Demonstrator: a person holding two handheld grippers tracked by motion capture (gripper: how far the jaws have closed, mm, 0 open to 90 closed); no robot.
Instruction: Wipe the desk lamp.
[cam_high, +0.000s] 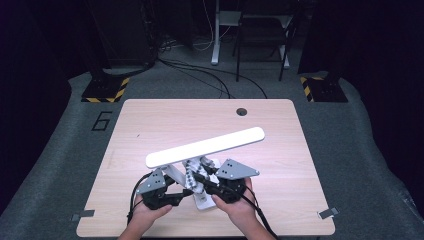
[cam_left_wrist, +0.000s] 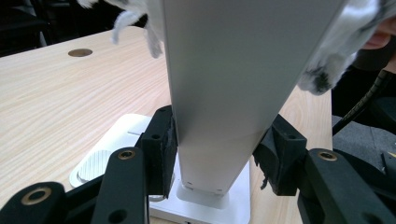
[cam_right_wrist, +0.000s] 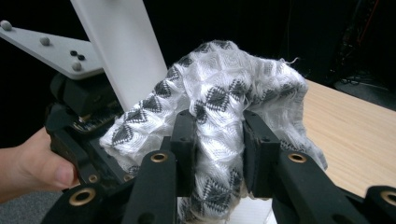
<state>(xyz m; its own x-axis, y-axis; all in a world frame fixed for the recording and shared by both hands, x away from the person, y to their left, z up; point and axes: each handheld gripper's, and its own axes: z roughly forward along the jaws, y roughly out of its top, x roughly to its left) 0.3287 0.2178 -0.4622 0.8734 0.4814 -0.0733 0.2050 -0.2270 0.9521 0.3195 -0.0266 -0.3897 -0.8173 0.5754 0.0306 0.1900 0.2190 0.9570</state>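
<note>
A white desk lamp stands near the table's front edge, its long bar head (cam_high: 205, 146) slanting above both hands. My left gripper (cam_left_wrist: 217, 149) has its pads against both sides of the lamp's flat upright stem (cam_left_wrist: 224, 84), just above the white base (cam_left_wrist: 135, 135). My right gripper (cam_right_wrist: 217, 135) is shut on a white cloth with a black diamond pattern (cam_right_wrist: 224, 79), bunched against the stem (cam_right_wrist: 126, 46). In the high view the left gripper (cam_high: 186, 194) and the right gripper (cam_high: 206, 187) meet at the stem, with the cloth (cam_high: 192, 175) between them.
The light wooden table (cam_high: 150, 125) has a round cable hole (cam_high: 242, 111) at its far edge. Beyond it lie a grey floor mat, cables and black stands with yellow-striped feet (cam_high: 105, 92). A hand holds the left gripper's body (cam_right_wrist: 79, 107).
</note>
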